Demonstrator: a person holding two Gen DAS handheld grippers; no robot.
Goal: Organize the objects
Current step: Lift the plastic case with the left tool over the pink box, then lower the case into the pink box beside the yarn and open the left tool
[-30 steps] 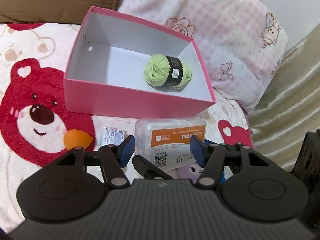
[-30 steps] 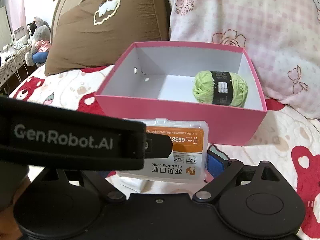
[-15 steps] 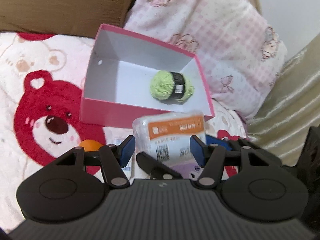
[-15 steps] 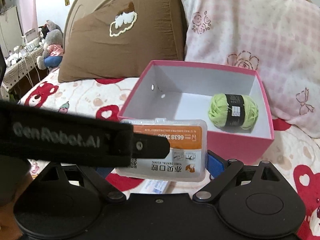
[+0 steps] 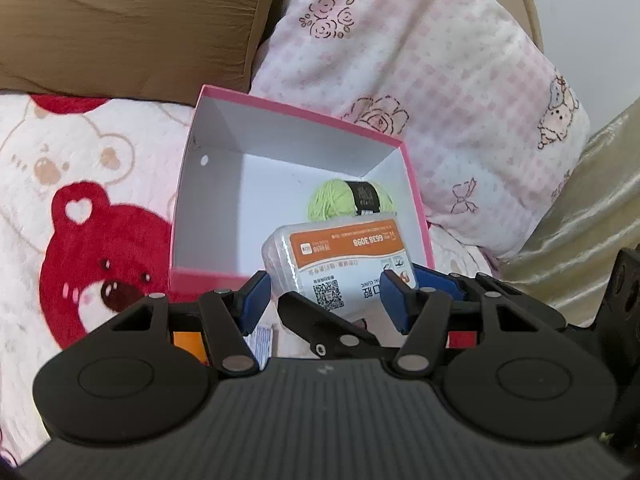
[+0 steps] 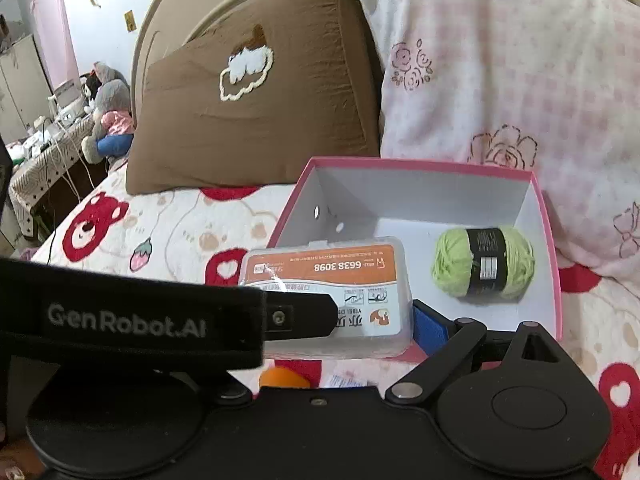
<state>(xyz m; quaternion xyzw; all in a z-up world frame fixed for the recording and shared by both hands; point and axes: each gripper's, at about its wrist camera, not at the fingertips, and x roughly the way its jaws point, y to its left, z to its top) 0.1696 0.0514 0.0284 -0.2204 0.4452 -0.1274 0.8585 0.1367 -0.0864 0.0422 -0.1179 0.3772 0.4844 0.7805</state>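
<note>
Right claw (image 6: 332, 320) clamping plastic case (image 6: 326, 280) over box rim (image 6: 554, 264)

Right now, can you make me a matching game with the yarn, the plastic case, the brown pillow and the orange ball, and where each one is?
Things:
1. yarn
2. plastic case
3. brown pillow
4. orange ball

Places:
A. held in the right gripper
B. lying on the blanket
C. inside the pink box
D. leaning on the headboard

Pairs: 1-C, 2-A, 3-D, 4-B
</note>
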